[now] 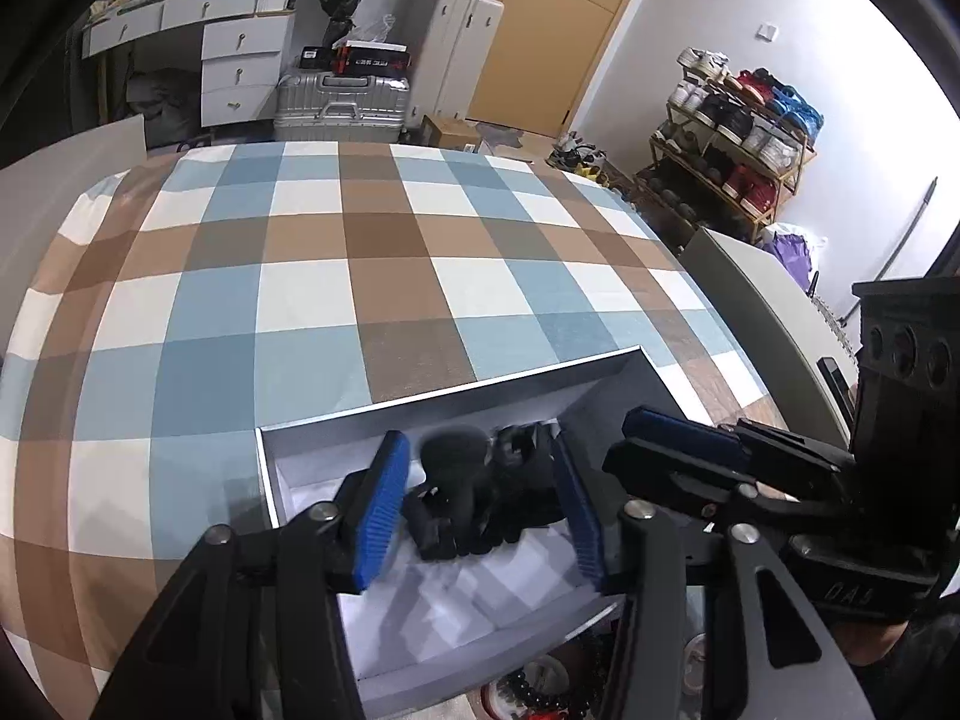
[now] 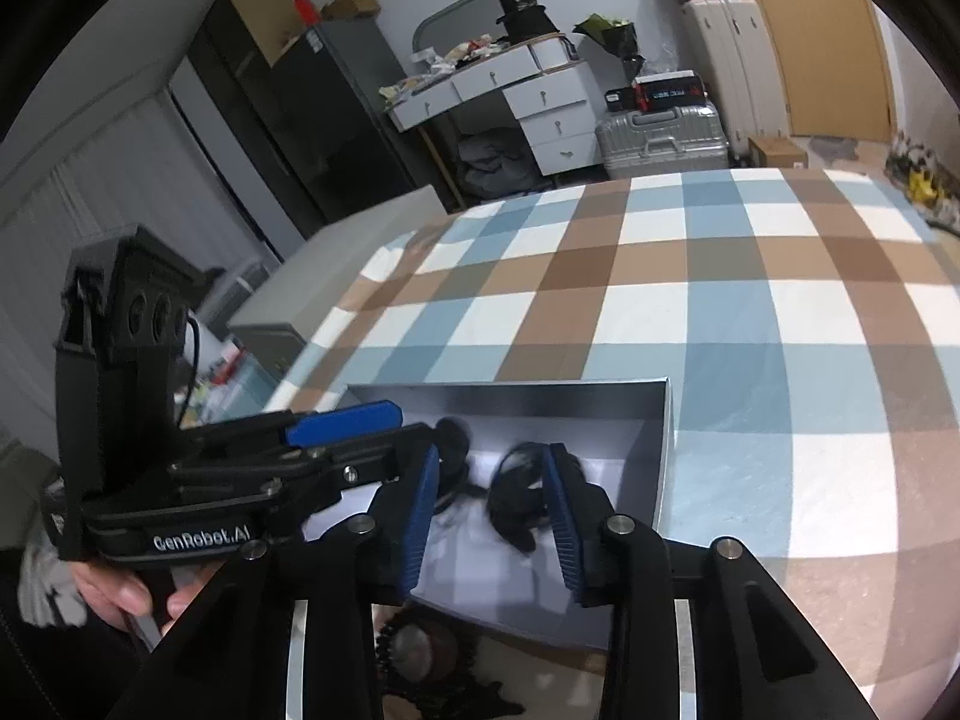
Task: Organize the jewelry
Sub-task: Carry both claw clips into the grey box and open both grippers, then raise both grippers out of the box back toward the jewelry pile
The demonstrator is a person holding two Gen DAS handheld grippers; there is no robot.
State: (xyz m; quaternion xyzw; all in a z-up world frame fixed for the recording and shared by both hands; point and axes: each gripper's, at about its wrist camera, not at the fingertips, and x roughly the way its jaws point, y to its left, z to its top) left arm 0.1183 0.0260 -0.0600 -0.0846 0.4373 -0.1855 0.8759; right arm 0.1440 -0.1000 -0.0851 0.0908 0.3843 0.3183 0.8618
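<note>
Black items [image 1: 480, 492], perhaps jewelry, lie in the box [image 1: 456, 399]; both grippers [image 1: 480, 504] [image 2: 489, 516] hover apart above, next needing a grasp.

One open white box [image 1: 456, 402] sits on one checked bed [image 1: 360, 276], with a blurred black heap inside it, its pieces too indistinct to count; two grippers, left [image 1: 480, 504] and right [image 2: 492, 516]; one beaded bracelet [image 1: 534, 690]; two suitcases, silver [image 1: 342, 102] and white [image 1: 462, 54]; one shoe rack [image 1: 732, 150]
</note>
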